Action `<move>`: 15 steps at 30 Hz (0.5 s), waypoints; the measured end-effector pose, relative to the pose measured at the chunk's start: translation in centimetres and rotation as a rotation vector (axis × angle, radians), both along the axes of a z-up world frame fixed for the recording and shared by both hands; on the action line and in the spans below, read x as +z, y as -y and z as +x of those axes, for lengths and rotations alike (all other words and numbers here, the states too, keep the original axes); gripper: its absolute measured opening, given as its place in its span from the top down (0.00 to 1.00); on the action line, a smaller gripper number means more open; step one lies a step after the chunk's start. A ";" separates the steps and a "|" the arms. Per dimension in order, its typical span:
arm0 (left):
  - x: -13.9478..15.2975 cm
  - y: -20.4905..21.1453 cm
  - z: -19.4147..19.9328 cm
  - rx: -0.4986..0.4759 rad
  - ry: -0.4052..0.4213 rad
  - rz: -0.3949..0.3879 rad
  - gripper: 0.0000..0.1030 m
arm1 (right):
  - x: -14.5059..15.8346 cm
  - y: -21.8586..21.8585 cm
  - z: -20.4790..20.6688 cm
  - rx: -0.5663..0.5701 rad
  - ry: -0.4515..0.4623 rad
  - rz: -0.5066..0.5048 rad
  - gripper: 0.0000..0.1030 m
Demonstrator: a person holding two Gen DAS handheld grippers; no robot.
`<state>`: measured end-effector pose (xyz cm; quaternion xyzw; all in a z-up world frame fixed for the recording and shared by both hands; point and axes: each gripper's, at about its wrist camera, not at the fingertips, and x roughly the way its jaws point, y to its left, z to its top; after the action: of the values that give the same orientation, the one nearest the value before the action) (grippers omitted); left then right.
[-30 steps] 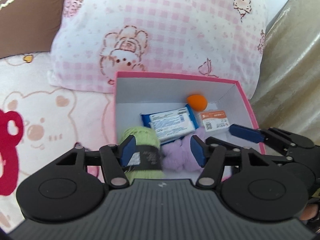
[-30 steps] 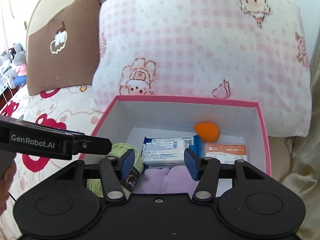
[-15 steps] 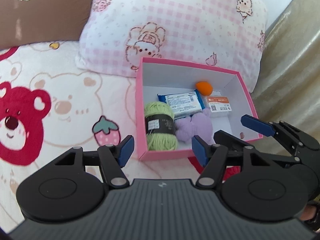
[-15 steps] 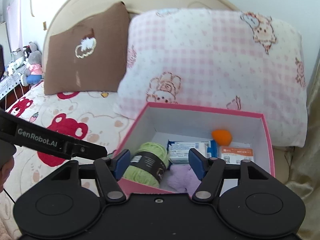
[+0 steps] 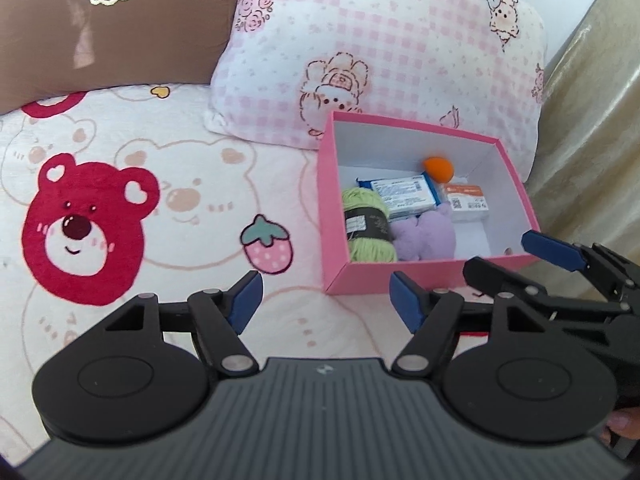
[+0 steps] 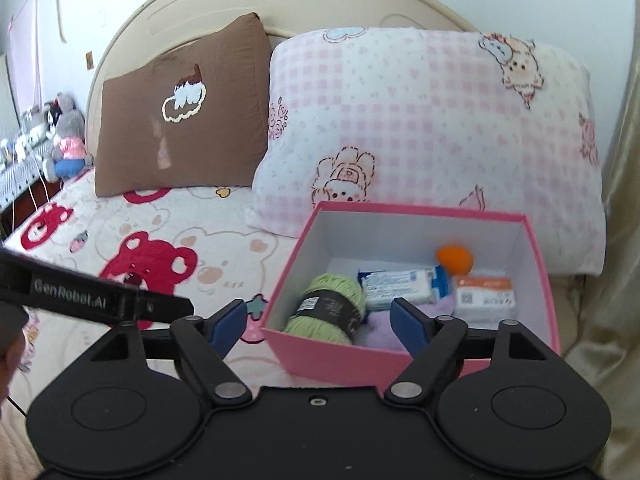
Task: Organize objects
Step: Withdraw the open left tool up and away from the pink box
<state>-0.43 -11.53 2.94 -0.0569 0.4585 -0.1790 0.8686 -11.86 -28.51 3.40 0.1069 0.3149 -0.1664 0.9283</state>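
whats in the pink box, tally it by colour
Inside the pink box:
green yarn ball: 1
purple plush: 1
orange ball: 1
blue and white packet: 1
orange and white carton: 1
Total: 5

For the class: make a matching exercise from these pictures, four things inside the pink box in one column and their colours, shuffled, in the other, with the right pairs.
Things
1. yarn ball
2. round sponge
3. plush toy
4. flat packet

Colours
A. orange
B. blue and white
C. light green with a black band
D. pale purple

All four lie in the pink box on the bed.

Pairs: 1-C, 2-A, 3-D, 4-B
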 end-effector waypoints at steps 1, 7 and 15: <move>0.0 -0.2 -0.1 0.003 -0.004 0.001 0.32 | 0.0 -0.2 0.0 -0.010 0.002 0.008 0.16; -0.1 -1.7 -1.0 0.039 0.019 0.010 0.10 | -0.2 -0.7 0.3 -0.062 -0.033 0.043 0.05; -0.3 -2.8 -1.5 0.047 0.029 0.001 0.02 | -0.6 -0.6 0.7 -0.128 -0.106 0.058 0.04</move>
<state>-1.91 -8.75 2.67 -0.0645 0.4445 -0.1592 0.8791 -11.20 -27.90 2.80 0.1446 0.3606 -0.2218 0.8943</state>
